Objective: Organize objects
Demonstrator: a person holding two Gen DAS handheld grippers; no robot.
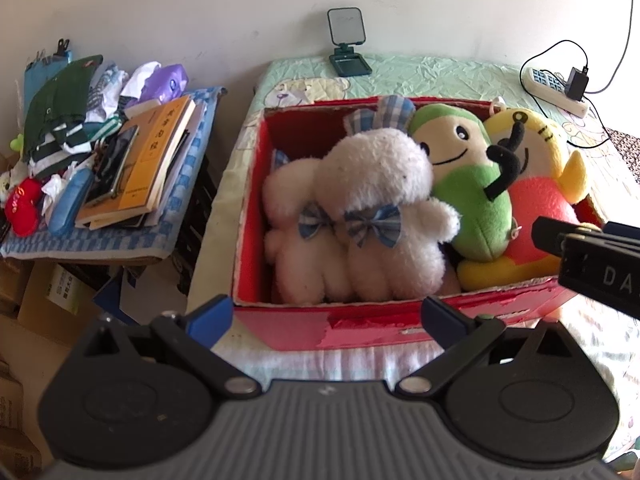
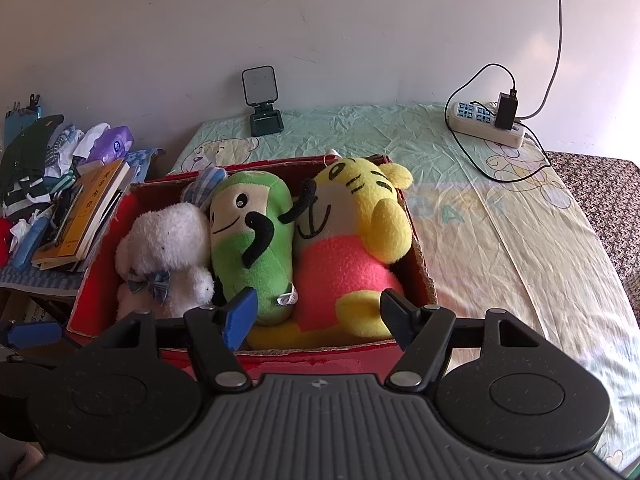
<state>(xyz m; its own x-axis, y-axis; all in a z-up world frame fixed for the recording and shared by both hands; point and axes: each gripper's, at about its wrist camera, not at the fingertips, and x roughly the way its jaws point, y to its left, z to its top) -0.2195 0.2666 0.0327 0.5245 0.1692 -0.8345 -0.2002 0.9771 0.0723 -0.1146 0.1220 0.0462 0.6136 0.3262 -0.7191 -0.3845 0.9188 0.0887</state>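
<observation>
1. blue pads tip both pairs of fingers; the left gripper (image 1: pixel 328 318) is spread wide with nothing between its fingers, hovering just before the near wall of the red box (image 1: pixel 360 328).
2. the right gripper (image 2: pixel 318 320) is likewise spread and empty, poised over the box's (image 2: pixel 320 360) near edge, just above the tiger's (image 2: pixel 352 248) feet.
3. inside the box, left to right, sit two white bunnies (image 1: pixel 360 216) with blue bows, a green doll (image 1: pixel 468 184) and the yellow-and-pink tiger (image 1: pixel 532 184), packed touching one another; only one bunny (image 2: pixel 168 248) shows clearly in the right view.
4. judging by this, the toys are already stowed and the packing step looks about done; nothing is held.
5. the next move probably calls for either gripping the box by its walls to shift it, or turning left to the cluttered counter (image 1: pixel 100 248).
6. that counter carries books (image 1: pixel 152 160), crumpled clothes (image 1: pixel 60 112) and a red toy (image 1: pixel 22 208), near the box but apart from it.
7. on the bed (image 2: pixel 500 240) behind stand a phone stand (image 2: pixel 262 100) and a power strip (image 2: pixel 486 124) with a trailing cable (image 2: pixel 480 168), well clear of the box.
8. the box is full, so any further toy would have to be pressed in on top.
</observation>
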